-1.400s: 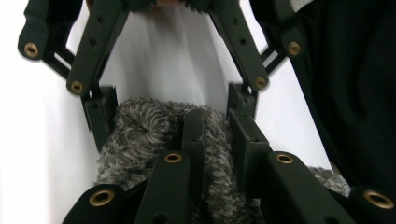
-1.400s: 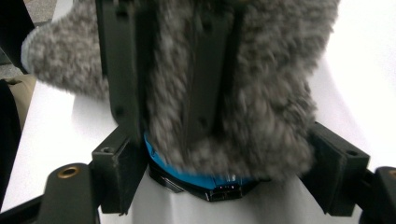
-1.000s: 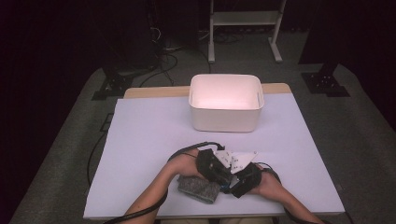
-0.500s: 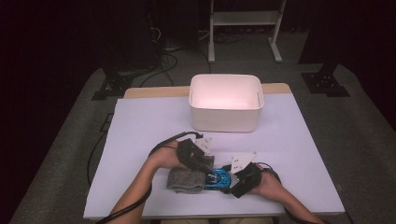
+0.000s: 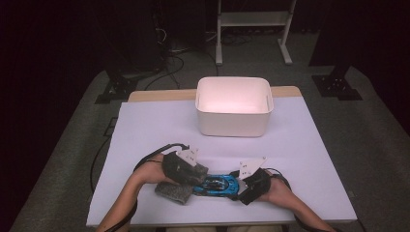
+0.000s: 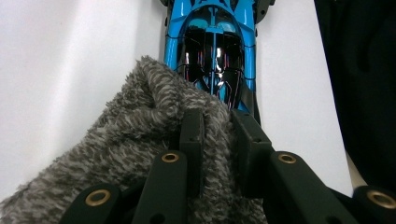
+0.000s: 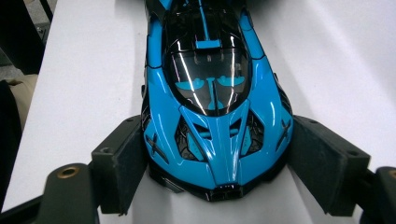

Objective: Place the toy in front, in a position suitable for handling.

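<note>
Item 1. Grey fleecy cloth (image 6: 135, 140), nearest the person's edge of the table. The left gripper (image 6: 219, 135) is clamped together on a fold of it, pile bulging between and around the jaws. In the high view the cloth (image 5: 175, 191) lies partly on the white table (image 5: 145, 130), its pinched end raised onto one end of the toy car.

Item 2. Blue and black toy car (image 7: 217, 112), lying across the front of the table between the two hands (image 5: 218, 184). The right gripper (image 7: 217, 161) stands with jaws wide, one pad at each front corner of the car, close against the bodywork; it appears to steady the car at its nose. Whether the pads truly press cannot be told for certain, though they look to be touching.

Item 3. Step in hand, as judged: wiping the car with the cloth while the other tongs brace it.
- Keep the left grip firm on the fold so the cloth does not slip free.
- Draw the cloth along the length of the glossy black canopy (image 6: 214, 51), light pressure, no lifting of the car.
- Right jaws should hold square on both corners; an uneven brace would let the car swivel or roll.
- Avoid dragging hard jaw tips over the paint; lead with pile only.

Item 4. White bin (image 5: 234, 105), far side of table, well apart from the work.
</note>
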`<state>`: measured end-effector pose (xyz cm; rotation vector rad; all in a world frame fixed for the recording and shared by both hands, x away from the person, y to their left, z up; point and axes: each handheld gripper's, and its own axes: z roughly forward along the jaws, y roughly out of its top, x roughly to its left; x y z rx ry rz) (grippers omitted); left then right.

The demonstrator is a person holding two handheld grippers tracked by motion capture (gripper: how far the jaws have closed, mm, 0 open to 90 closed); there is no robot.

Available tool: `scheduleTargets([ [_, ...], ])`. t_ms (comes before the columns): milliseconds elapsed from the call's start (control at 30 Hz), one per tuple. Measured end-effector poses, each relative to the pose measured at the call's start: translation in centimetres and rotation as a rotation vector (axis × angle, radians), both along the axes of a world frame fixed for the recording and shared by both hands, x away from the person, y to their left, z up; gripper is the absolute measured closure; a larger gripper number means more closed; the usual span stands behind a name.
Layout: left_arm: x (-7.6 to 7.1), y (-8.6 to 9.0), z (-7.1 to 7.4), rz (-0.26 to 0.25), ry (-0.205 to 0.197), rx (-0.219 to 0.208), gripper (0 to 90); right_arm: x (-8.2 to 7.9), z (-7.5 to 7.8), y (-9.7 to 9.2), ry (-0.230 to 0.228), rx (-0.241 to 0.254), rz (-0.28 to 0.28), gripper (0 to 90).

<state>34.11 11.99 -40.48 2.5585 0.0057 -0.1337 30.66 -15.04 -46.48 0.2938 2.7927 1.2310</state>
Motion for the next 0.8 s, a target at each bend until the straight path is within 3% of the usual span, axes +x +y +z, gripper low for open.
scheduleTargets([
  [200,-0.1,-0.6,0.1,-0.018,-0.012,0.015,75.3,0.3,0.6,0.0,0.052,-0.019,-0.007,17.8],
  [433,-0.1,-0.8,-0.1,-0.026,-0.011,0.002,75.2,1.1,2.1,0.0,0.123,0.051,-0.001,18.5],
  [533,-0.1,-0.9,-0.1,-0.026,-0.01,-0.002,75.2,1.8,2.4,0.5,0.119,0.045,0.004,19.2],
  [800,-0.1,-0.6,-0.2,-0.021,-0.005,-0.013,75.2,3.1,1.9,1.6,0.173,0.01,0.004,21.0],
])
